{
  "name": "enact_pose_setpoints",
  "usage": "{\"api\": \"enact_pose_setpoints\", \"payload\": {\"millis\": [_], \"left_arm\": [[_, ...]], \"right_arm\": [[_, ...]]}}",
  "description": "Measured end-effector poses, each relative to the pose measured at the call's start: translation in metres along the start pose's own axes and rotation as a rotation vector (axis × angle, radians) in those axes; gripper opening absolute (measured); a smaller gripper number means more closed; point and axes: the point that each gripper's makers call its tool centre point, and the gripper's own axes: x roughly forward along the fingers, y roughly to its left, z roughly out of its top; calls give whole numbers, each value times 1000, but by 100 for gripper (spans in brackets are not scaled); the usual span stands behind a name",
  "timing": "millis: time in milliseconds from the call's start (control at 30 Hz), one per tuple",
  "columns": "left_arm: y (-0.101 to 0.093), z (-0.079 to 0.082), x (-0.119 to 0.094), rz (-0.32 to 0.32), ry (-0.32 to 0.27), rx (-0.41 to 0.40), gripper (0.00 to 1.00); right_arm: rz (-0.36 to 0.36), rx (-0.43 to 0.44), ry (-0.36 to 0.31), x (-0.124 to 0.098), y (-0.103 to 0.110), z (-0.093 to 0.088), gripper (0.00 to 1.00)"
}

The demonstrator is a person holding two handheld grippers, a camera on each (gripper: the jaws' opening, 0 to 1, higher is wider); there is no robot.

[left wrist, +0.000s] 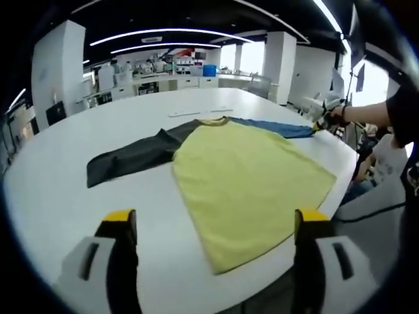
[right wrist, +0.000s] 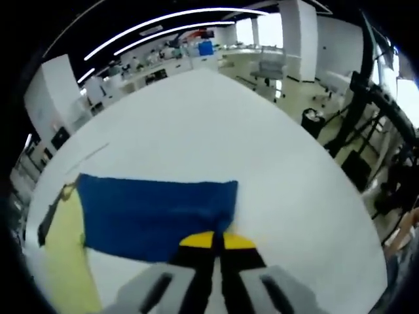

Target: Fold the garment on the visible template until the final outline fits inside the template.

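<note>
White bench in a bright open room | garment lies flat mid-bench, yellow body, dark sleeve spread one side, blue sleeve the other | left gripper hovers at near hem, fingers apart, empty | right gripper fingers clamped on blue sleeve's edge

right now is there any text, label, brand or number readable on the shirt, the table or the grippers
None can be read.
T-shirt: plain yellow body, blue sleeve, dark sleeve; no print or tag legible.
White table: no writing visible.
Left gripper and right gripper: no markings visible.
Background shelves: too small and blurred to read.
</note>
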Motion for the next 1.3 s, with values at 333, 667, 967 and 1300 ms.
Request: {"api": "enact_pose_setpoints", "payload": {"millis": [333, 667, 967, 1300], "left_arm": [[-6, -2, 0, -21, 11, -5, 99], [-13, -1, 0, -34, 15, -5, 99], [-9, -3, -2, -30, 23, -5, 99], [-11, -7, -3, -33, 38, -3, 99]], "right_arm": [[43, -35, -46, -5, 17, 27, 0], [95, -92, -83, -14, 46, 46, 0], [123, -140, -84, -13, 65, 59, 0], [178, -165, -108, -18, 97, 72, 0]]}}
